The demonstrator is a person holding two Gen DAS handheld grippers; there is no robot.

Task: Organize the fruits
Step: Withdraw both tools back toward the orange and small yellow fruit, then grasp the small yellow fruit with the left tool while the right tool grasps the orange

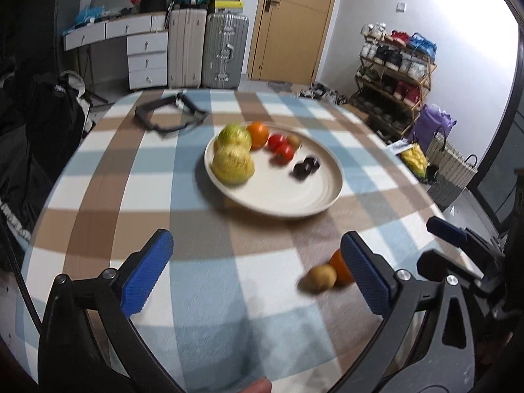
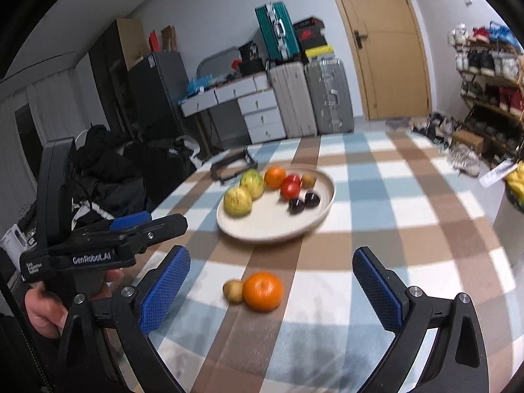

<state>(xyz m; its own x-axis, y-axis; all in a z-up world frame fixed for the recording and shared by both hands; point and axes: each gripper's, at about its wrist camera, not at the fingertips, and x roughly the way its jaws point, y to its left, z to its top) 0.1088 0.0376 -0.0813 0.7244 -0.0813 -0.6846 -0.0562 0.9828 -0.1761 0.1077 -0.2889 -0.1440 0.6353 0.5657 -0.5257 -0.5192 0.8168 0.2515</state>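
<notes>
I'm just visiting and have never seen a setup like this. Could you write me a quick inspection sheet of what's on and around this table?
Surface: round table under a blue, brown and white checked cloth.
Job's things: round cream plate holding two yellow-green fruits, an orange, tomatoes, a small brown fruit and two dark fruits; loose orange touching a small tan fruit on the cloth.
Clutter: black frame beyond the plate.
Grippers: left gripper and right gripper, jaws open, empty.
Cables: nothing seen.
Surroundings: suitcases, wooden door, shoe rack.
</notes>
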